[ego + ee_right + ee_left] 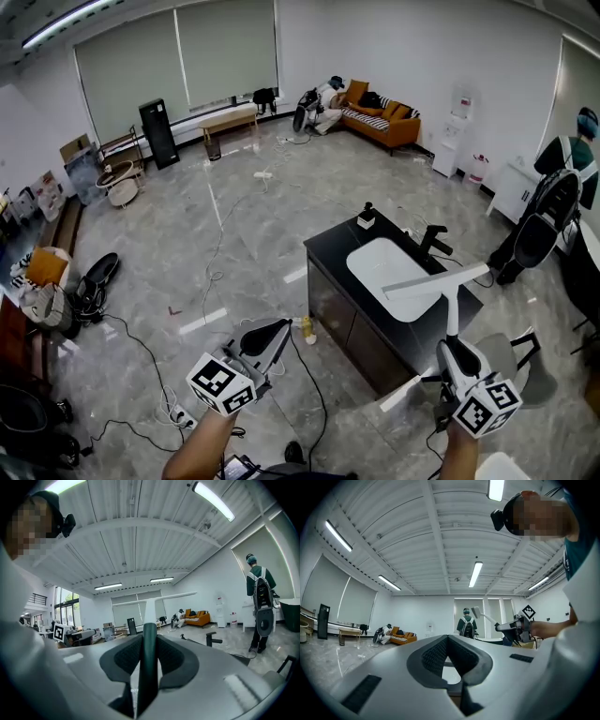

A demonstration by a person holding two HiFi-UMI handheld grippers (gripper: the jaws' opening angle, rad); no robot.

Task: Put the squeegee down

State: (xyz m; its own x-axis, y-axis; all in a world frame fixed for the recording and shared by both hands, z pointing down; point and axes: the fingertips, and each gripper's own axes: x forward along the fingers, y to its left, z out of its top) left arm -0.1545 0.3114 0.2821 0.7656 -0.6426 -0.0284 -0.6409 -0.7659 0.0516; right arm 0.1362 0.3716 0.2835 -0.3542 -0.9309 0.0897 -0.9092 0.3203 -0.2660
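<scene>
The squeegee (441,282) has a dark handle, a white neck and a long white blade. My right gripper (453,347) is shut on the handle and holds it upright, the blade hanging over the near side of the white sink (373,260). In the right gripper view the handle (148,660) stands between the pads, with the blade (154,598) level above them. My left gripper (280,327) is to the left over the floor, its jaws together and holding nothing. In the left gripper view its tips (448,638) meet, and the squeegee (480,614) shows beyond them.
A black cabinet (330,248) carries the sink and a black faucet (434,240). A grey chair (514,360) stands at the right, a person with a backpack (555,202) beyond it. Cables (148,364) and a yellow bottle (306,328) lie on the floor. An orange sofa (381,118) is far back.
</scene>
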